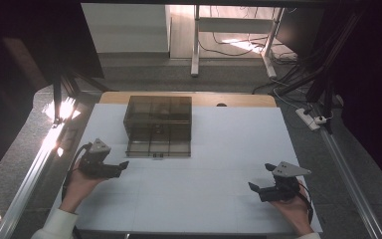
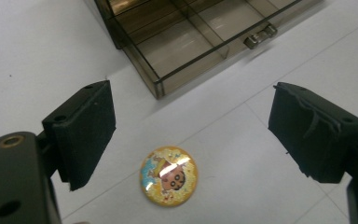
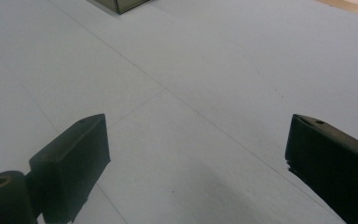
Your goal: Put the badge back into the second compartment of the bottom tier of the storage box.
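Approach step: your left tool (image 2: 191, 135), jaws apart, hangs over the round badge (image 2: 168, 176) lying on the counter (image 2: 270, 154) near the drawer box (image 2: 191, 42), its drawer seemingly open. Next, lower and close. Right tool (image 3: 196, 172) idles, spread.

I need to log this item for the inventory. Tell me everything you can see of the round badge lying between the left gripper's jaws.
The badge is a small round domed disc, glossy like glass or resin, with a yellow cartoon figure printed under its shine. It lies flat on the white table, between the open jaws of the left gripper, touching neither, just short of the smoky plastic drawer box.
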`<move>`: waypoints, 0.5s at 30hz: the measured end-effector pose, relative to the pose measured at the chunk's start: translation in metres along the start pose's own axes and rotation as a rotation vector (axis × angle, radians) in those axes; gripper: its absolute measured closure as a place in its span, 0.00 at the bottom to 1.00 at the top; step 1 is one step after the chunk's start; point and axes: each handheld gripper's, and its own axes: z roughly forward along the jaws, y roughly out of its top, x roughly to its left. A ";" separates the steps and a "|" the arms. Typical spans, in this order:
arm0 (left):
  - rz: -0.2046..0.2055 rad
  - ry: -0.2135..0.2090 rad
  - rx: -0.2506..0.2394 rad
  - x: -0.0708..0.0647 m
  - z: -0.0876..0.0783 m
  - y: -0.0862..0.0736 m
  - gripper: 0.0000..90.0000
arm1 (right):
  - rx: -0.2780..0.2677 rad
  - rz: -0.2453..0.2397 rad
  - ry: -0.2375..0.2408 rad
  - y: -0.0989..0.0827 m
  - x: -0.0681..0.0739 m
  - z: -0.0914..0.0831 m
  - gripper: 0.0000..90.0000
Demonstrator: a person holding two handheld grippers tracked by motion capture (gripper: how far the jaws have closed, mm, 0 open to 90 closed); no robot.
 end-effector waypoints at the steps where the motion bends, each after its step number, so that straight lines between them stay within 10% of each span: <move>1: -0.007 0.000 0.006 0.002 0.001 0.001 0.16 | 0.000 -0.001 0.001 0.000 0.000 0.000 0.07; 15: 0.004 -0.004 0.123 0.017 0.014 0.004 0.18 | 0.013 0.006 -0.001 -0.001 -0.002 0.001 0.07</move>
